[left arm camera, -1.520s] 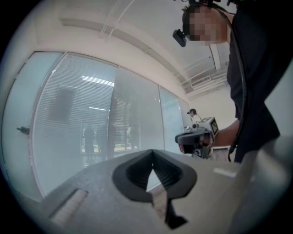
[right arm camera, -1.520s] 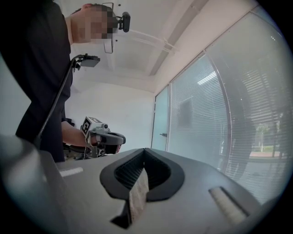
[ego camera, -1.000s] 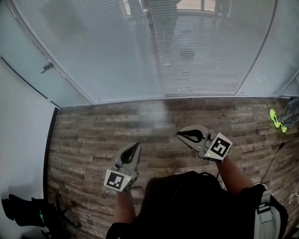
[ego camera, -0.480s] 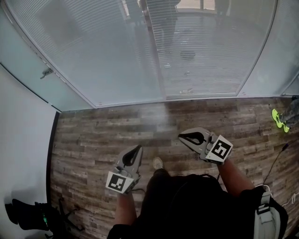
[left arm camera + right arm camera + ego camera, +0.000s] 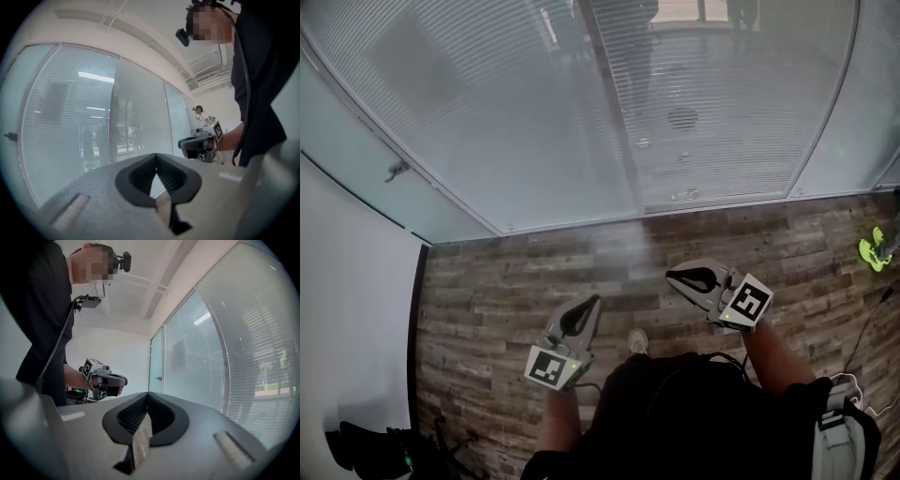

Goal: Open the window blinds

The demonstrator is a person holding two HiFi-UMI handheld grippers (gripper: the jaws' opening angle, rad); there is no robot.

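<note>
A person's view looking steeply down at a wood-plank floor (image 5: 506,281) that runs up to a glass partition.

At far left is a plain white wall (image 5: 347,300), with dark equipment (image 5: 375,450) on the floor at its foot; what it is cannot be made out. Just right of the wall, a narrow glass panel carries a small lever handle (image 5: 394,171).

Across the top of the picture, from left to right, hang the window blinds (image 5: 487,112). They are white horizontal slats behind tall glass panes. The slats lie shut, so only dim shapes show through. A few small fittings (image 5: 684,194) sit low on the middle pane. Whether any of them works the slats cannot be told.

Below, at centre left, the left tool (image 5: 587,307) is held level and points toward the glass, well short of it. Its jaws are closed, with nothing between them. The toe of the person's shoe (image 5: 638,341) shows between the two arms. At centre right, the right tool (image 5: 673,276) is also level and points left along the glass. Its jaws are closed too and hold nothing. At far right a bright green shoe (image 5: 872,249) lies on the floor.

The task looks to be at the approach stage, with the blinds untouched. The next move likely calls for getting close to the glass, finding the blind's control, and opening one tool to take hold of it.
</note>
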